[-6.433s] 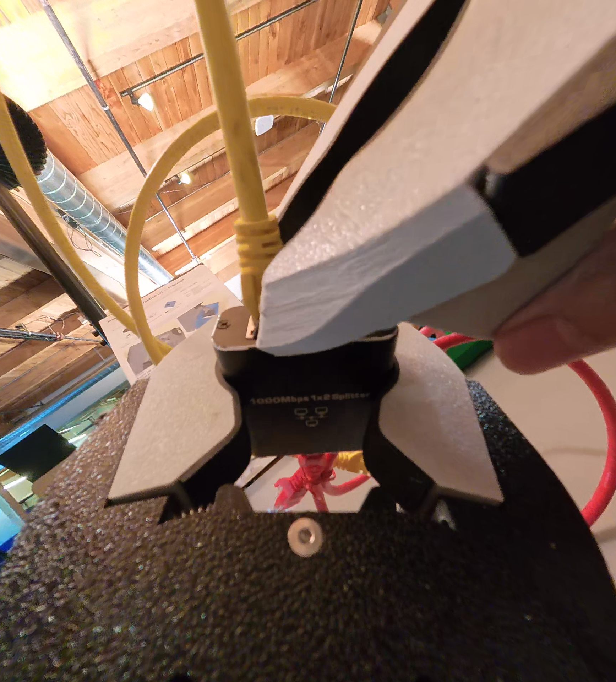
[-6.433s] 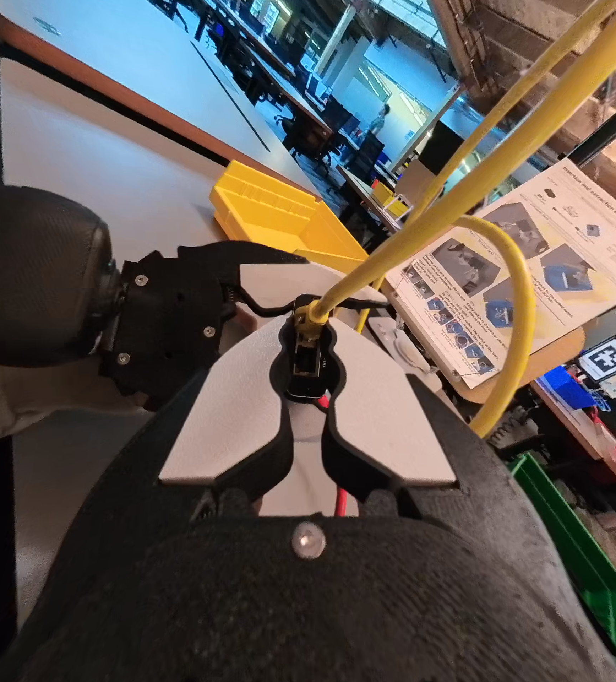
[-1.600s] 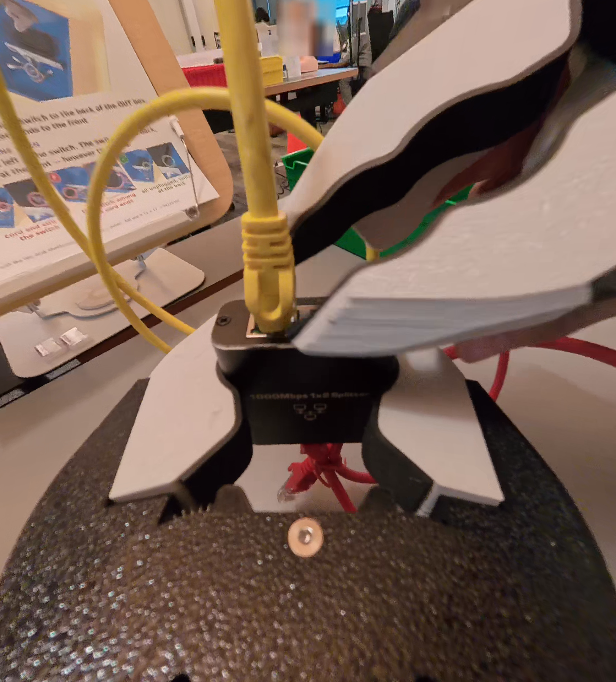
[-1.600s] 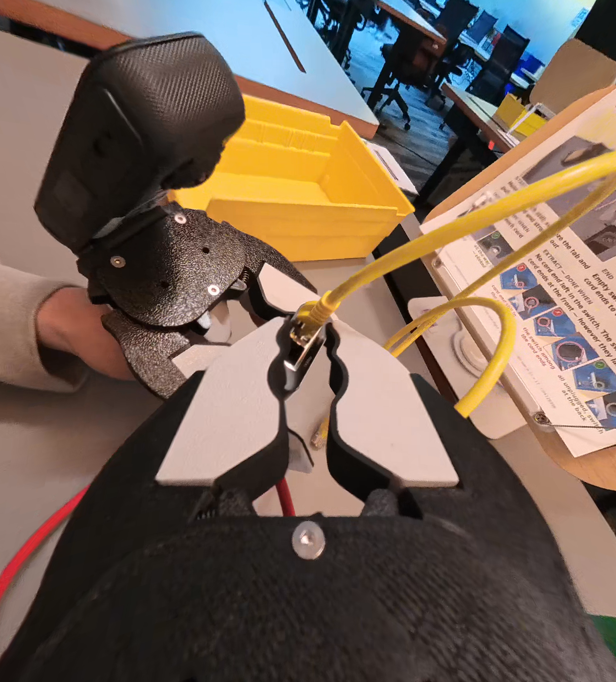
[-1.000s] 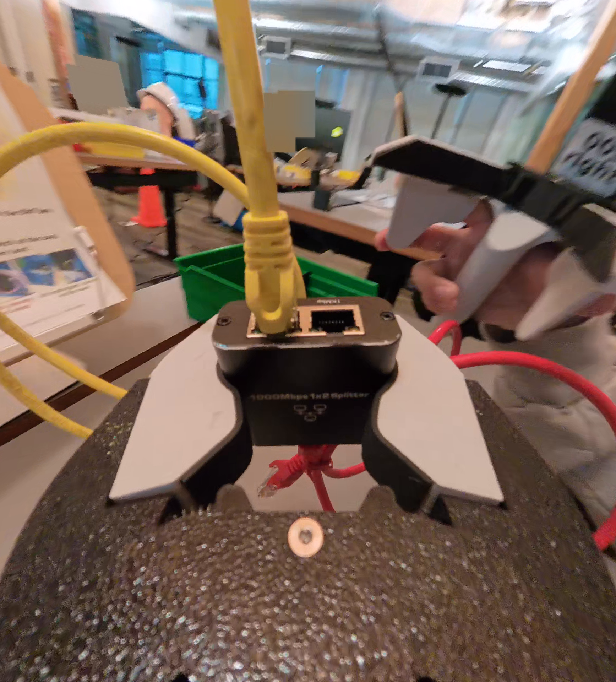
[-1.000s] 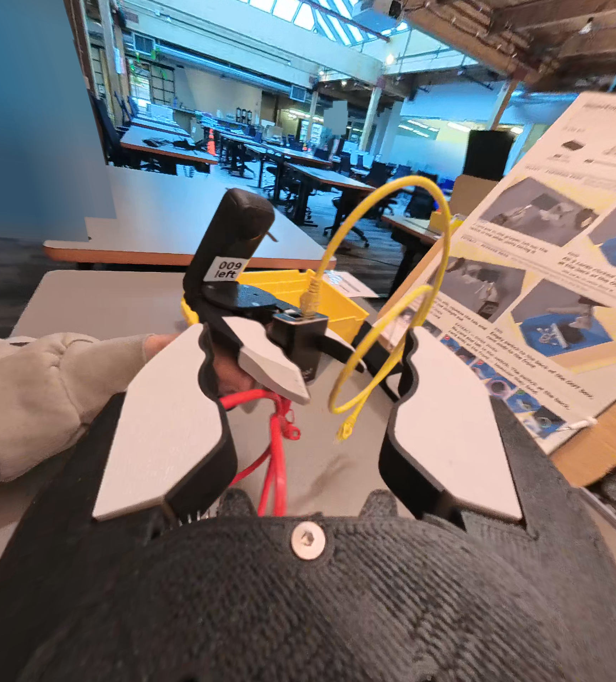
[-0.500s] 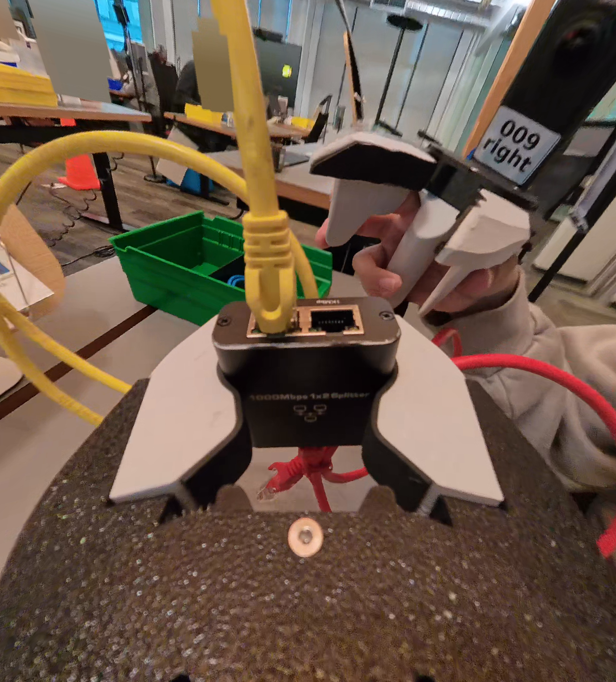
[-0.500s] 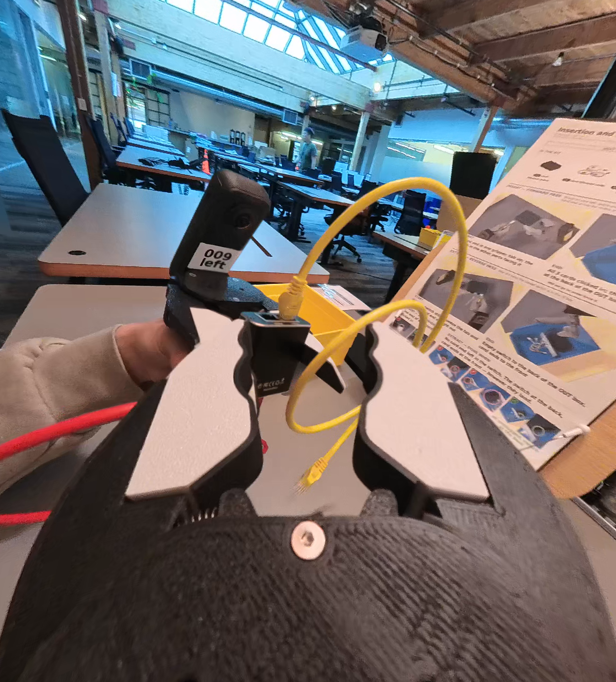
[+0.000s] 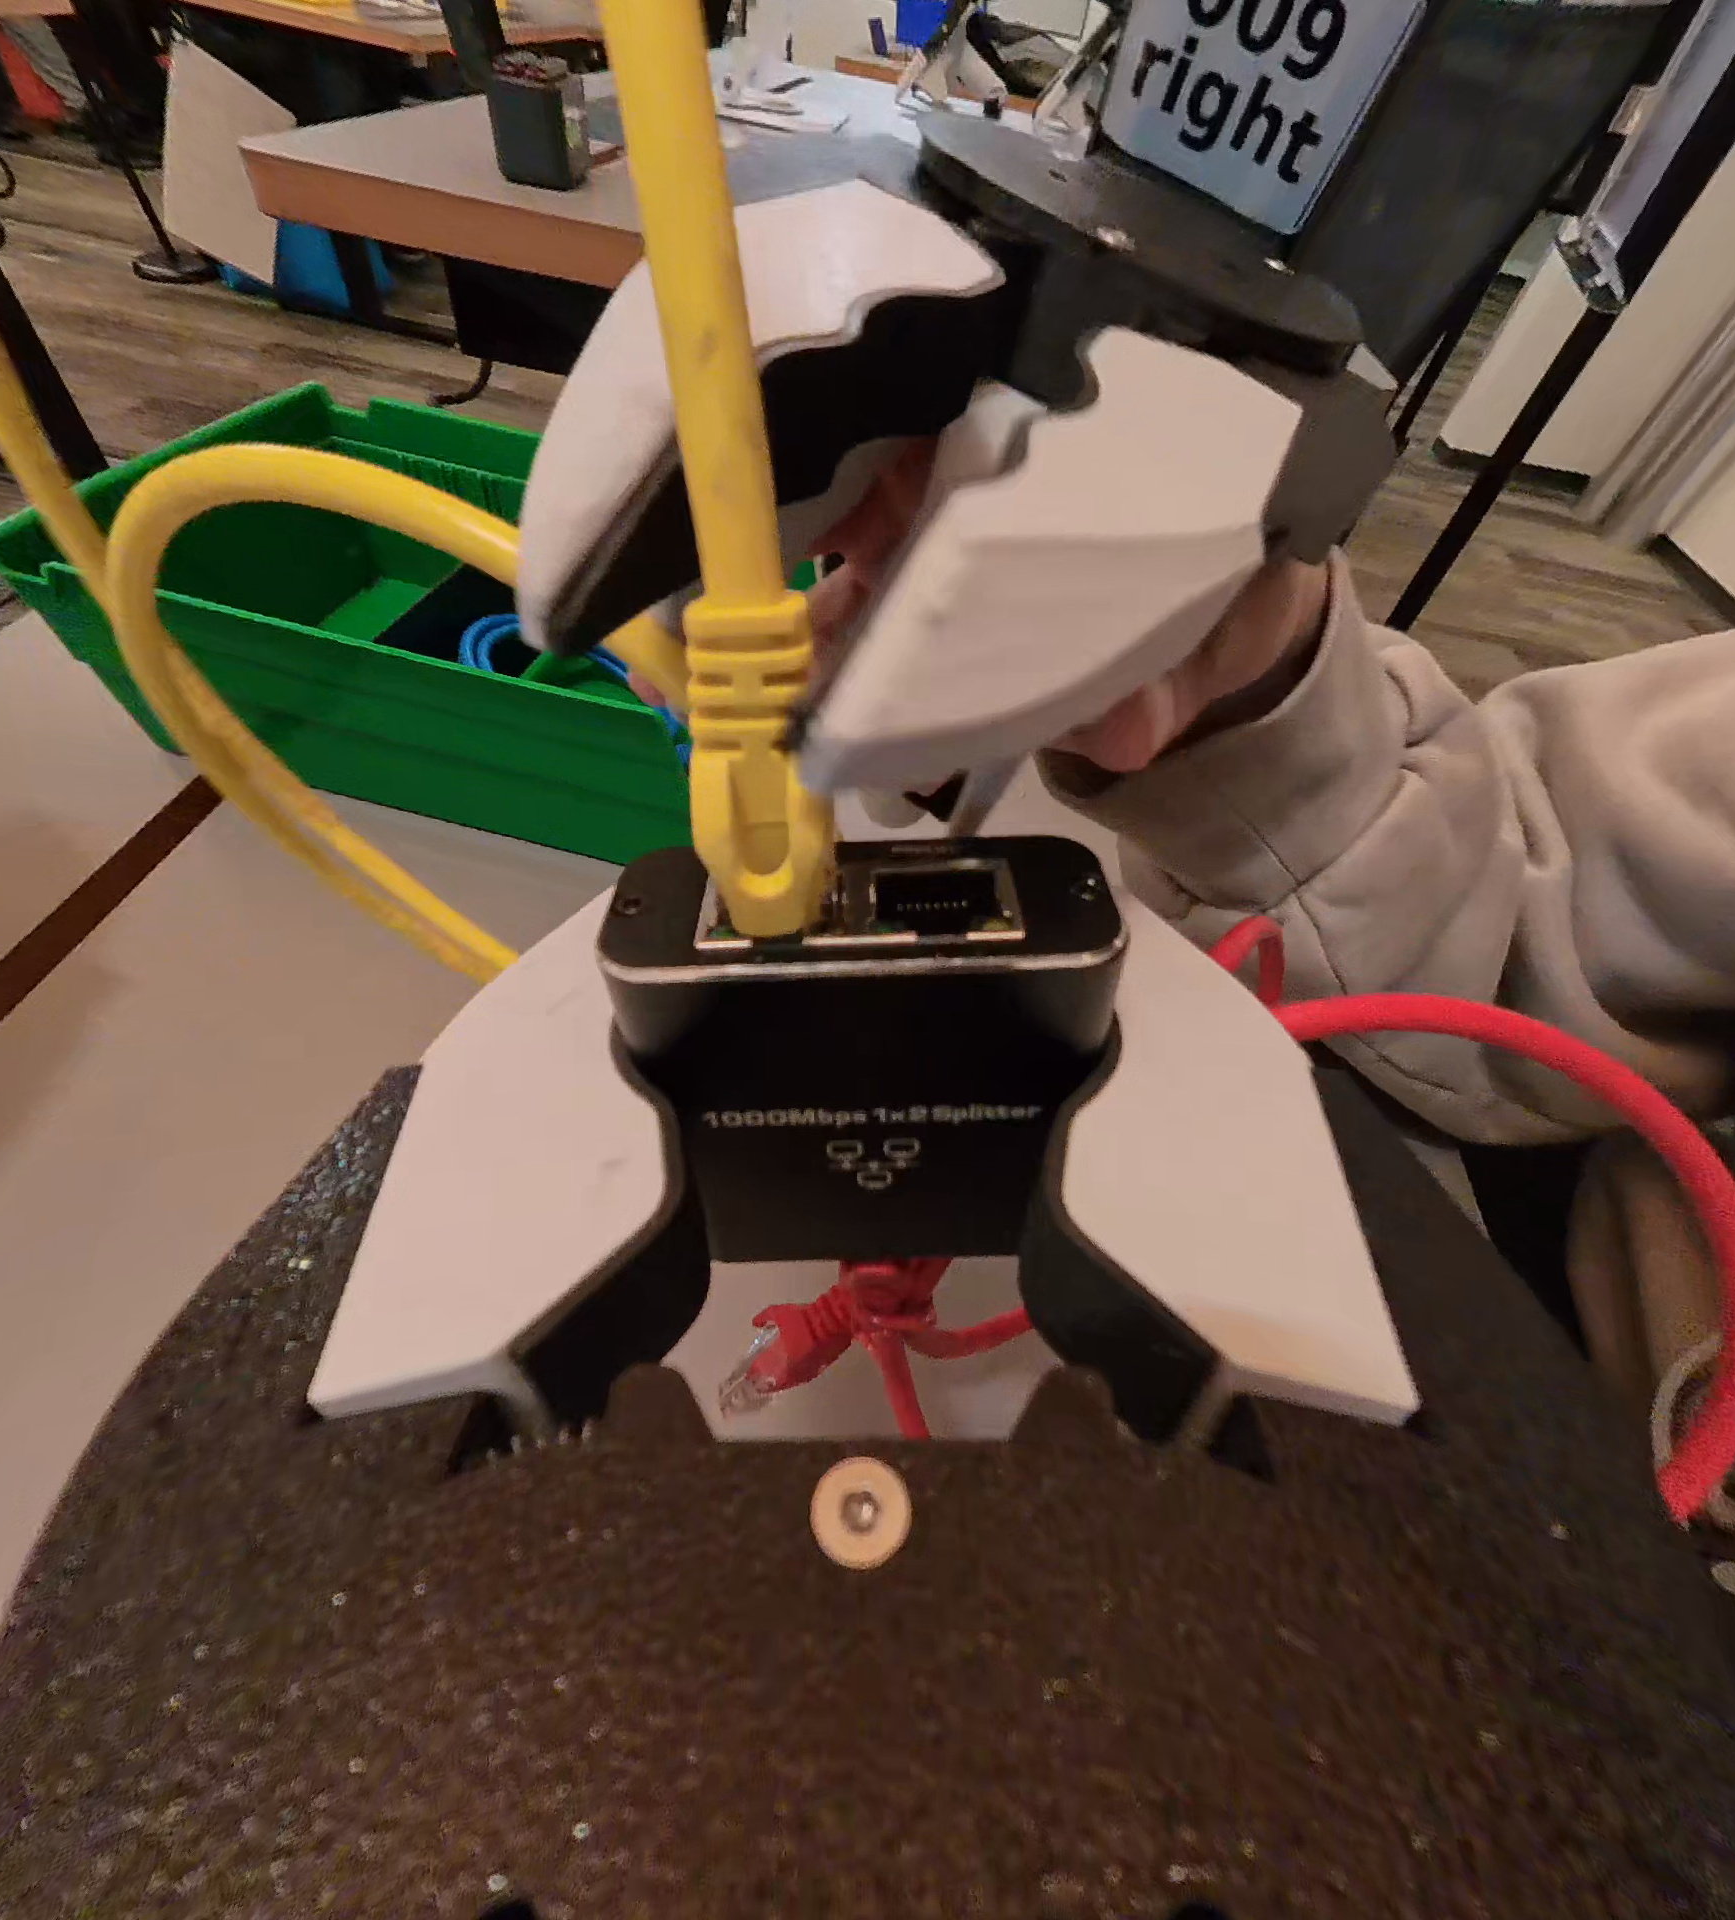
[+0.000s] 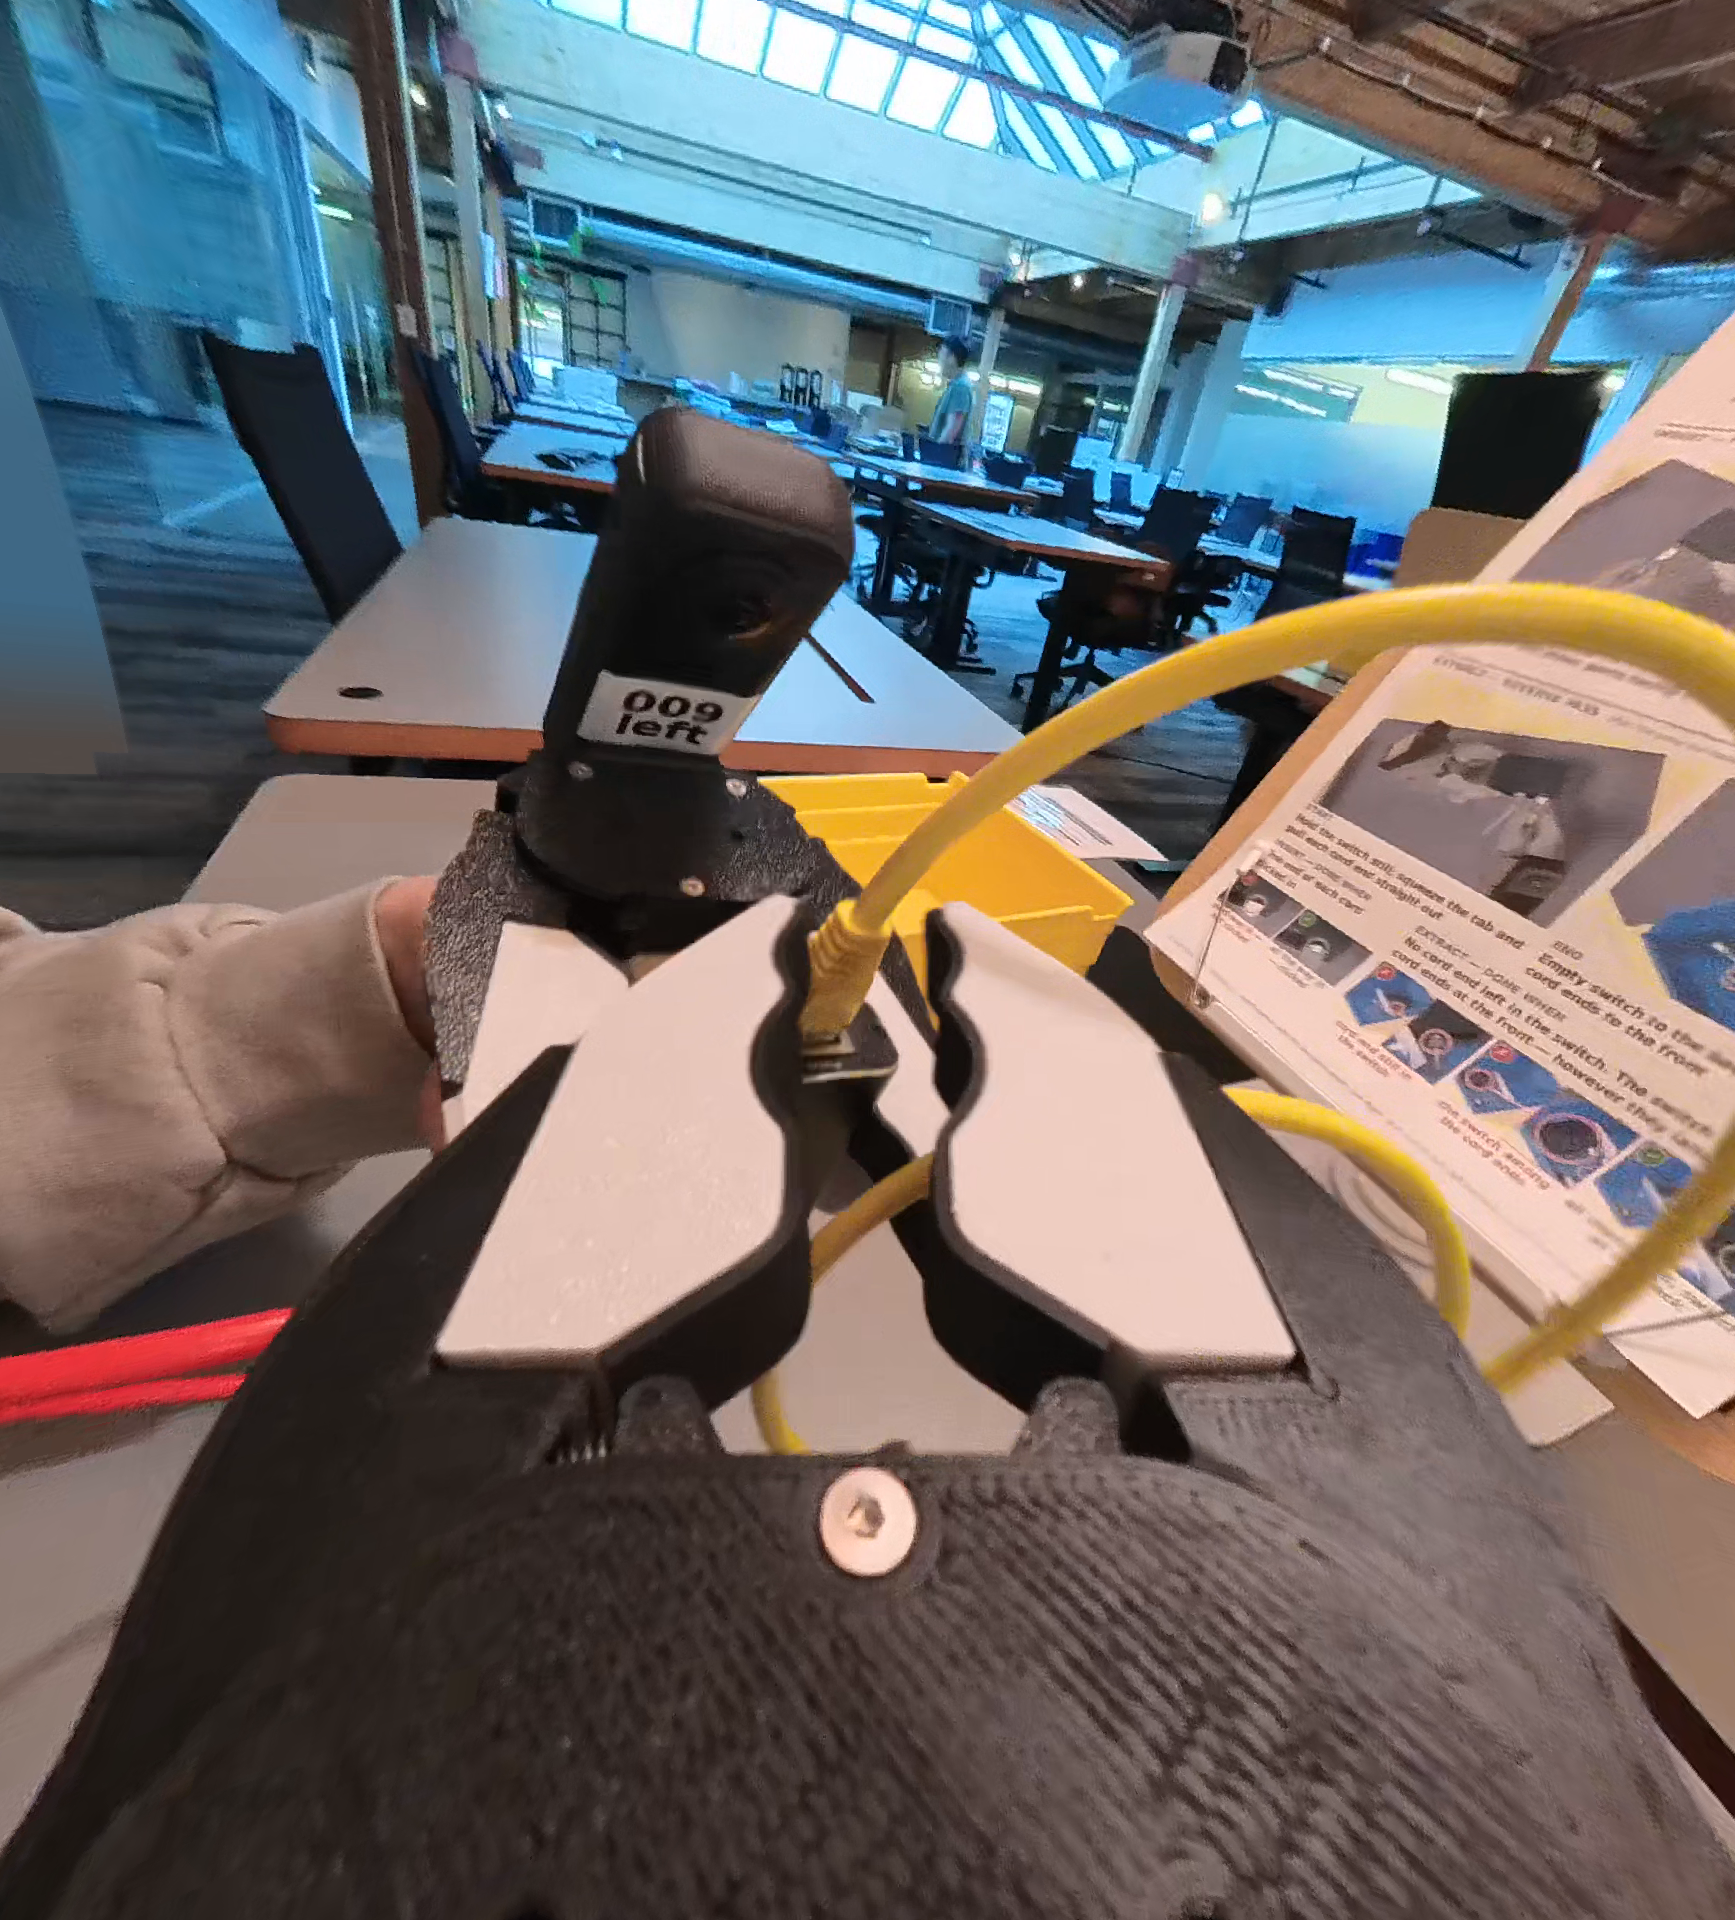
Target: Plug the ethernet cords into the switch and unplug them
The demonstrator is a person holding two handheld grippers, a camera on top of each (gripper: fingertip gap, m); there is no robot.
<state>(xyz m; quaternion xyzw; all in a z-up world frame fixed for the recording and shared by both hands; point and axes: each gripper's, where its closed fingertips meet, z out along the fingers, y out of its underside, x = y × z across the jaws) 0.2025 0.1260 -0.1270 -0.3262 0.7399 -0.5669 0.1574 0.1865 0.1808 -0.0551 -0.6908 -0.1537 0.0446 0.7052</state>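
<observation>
My left gripper is clamped on the switch, its port face pointing away from the camera and up. The yellow plug sits in the port on the switch's left side; the port beside it is empty. The plug's long axis runs straight out of the port face, and the yellow cord carries on in that line.

My right gripper is the free one and the nearer to the plug. Its fingers are apart and straddle the plug boot just above the switch. In the left wrist view one fingertip looks to be touching the boot's side and the other finger is behind the cord. I judge the next move to be a squeeze on the tab side and a pull along the plug axis, away from the switch.

The left wrist view shows both ports, a loose red plug hanging below the switch, and a green bin beyond it. The right wrist view shows the gap on each side of the plug, the cord looping round to the right of the switch, a yellow bin behind it, and only a corner of the switch itself.
</observation>
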